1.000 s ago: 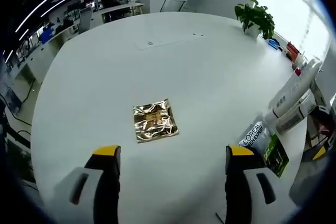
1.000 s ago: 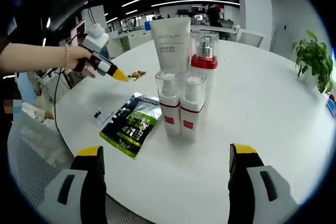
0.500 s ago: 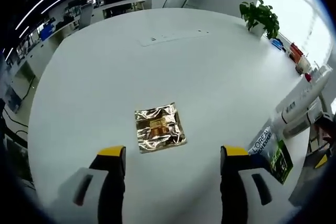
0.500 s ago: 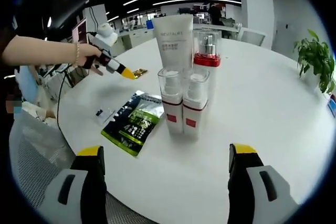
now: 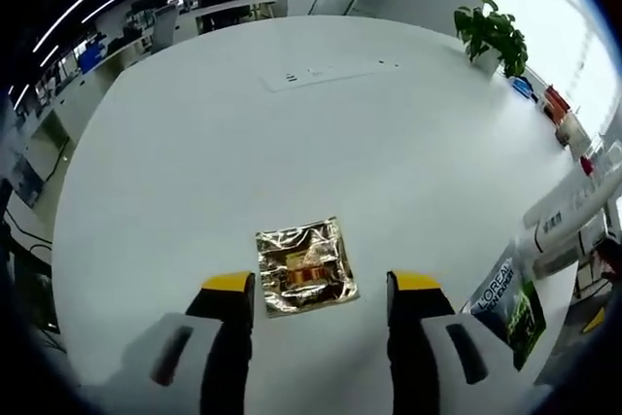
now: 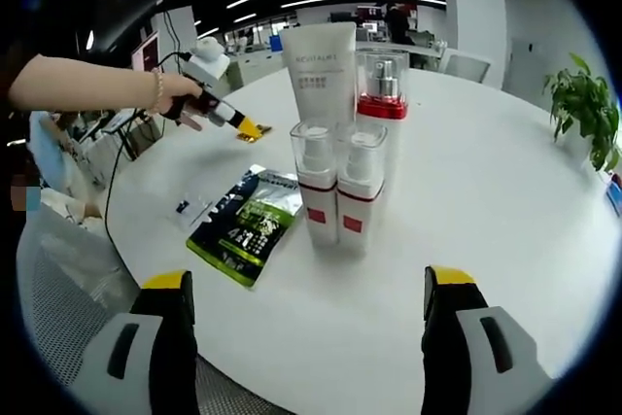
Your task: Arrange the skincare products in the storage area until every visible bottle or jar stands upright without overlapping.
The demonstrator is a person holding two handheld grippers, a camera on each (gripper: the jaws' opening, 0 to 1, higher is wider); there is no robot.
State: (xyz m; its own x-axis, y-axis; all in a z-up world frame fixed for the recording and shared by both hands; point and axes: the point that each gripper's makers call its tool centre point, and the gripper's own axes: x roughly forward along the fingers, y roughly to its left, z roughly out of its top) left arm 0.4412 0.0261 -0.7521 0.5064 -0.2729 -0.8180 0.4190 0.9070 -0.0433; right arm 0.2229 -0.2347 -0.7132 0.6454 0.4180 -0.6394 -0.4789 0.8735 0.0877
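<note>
Left gripper (image 5: 322,284) is hovering low over the white round table (image 5: 292,143), its yellow-tipped fingers (image 5: 229,284) standing apart at a moderate width and gripping nothing. A gold foil sachet (image 5: 305,265) is lying flat on the table between the fingertips, just ahead of them; whether they are touching it cannot be told. At the right edge of the left gripper view, a green-and-black sachet (image 5: 507,308) is lying flat, with white bottles beyond it, blurred.

Right gripper (image 6: 309,289) is hanging over the near table edge, fingers (image 6: 167,284) spread wide and holding nothing. Ahead of it, the skincare products are standing upright in a tight cluster: two clear-capped pump bottles (image 6: 335,196) side by side in front, a taller red-collared bottle (image 6: 380,104) behind them, and a white tube (image 6: 322,70) standing at the back left. The green-and-black sachet (image 6: 243,229) is lying flat just left of the cluster, a small clear packet (image 6: 192,212) beside it.

Further left in the right gripper view, a person's hand (image 6: 180,96) is holding the left gripper down at the gold sachet.
</note>
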